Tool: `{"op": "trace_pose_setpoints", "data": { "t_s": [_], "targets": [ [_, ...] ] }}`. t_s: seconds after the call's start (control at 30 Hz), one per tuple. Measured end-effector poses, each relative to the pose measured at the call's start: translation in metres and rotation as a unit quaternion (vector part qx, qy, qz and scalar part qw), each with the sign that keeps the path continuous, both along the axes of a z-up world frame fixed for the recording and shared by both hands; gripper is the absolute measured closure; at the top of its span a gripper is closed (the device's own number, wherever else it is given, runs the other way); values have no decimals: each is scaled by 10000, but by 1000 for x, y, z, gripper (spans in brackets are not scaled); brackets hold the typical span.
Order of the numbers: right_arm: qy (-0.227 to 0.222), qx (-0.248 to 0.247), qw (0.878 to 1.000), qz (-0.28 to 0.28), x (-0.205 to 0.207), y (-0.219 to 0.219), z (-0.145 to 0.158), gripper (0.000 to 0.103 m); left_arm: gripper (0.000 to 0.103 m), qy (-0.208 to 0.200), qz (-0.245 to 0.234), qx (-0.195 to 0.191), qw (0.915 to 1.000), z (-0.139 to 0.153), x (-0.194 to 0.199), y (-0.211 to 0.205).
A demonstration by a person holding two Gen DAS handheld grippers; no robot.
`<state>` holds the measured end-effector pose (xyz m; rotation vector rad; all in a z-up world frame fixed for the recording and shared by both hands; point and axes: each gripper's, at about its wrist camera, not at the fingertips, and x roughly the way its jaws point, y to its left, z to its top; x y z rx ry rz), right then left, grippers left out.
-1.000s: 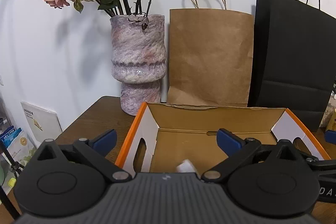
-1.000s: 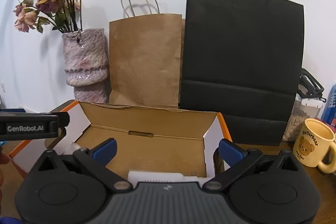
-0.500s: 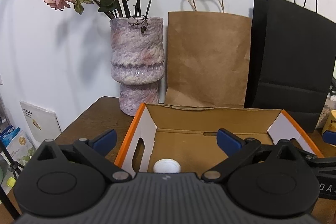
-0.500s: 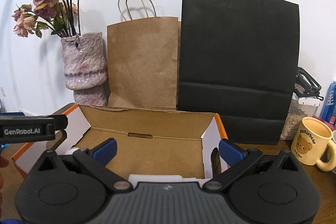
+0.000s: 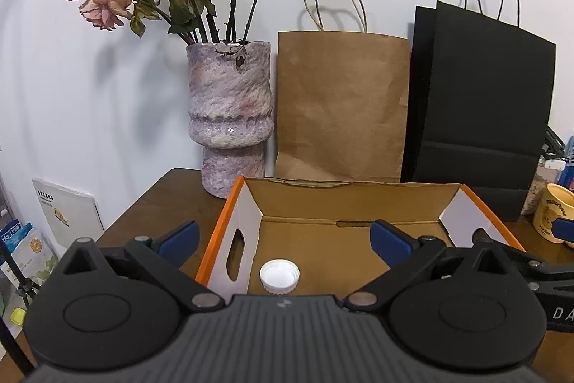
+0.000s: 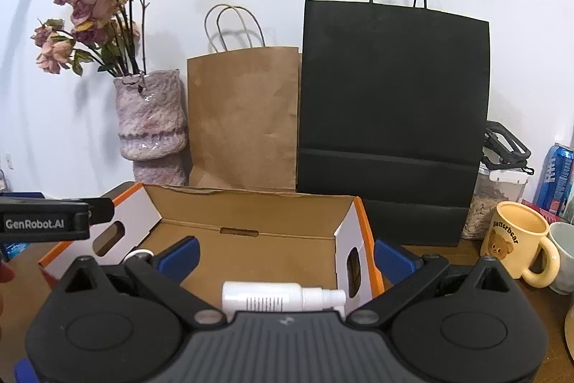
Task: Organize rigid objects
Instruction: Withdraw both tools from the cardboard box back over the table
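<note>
Wood table: box w/ cap, bottle

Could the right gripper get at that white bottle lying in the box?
Probably yes. The white bottle lies flat on the floor of the open box just ahead of the right gripper, whose jaws are spread wide. Nothing covers the bottle.

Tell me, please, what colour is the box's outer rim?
Orange, on the cardboard box; clearest in the left wrist view.
</note>
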<state>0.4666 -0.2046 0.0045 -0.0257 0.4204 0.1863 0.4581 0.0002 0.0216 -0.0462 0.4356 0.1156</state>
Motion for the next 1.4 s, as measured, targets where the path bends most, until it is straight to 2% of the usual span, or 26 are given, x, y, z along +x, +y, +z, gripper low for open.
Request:
{"op": "trace_pose_setpoints", "data": {
  "t_s": [0.8,1.03,1.4],
  "targets": [
    [-174,-175,9997,22,-85,-9,4,0,0,-66,-232,4,9997,0,-78,6],
    [-210,-208,9996,5,-110,-8,-2,0,0,-110,-348,136,9992,-8,-104,2],
    [-101,-262,9995,108,-155,-8,-16,0,0,-144,-337,134,9992,-19,-147,8]
  ]
}}
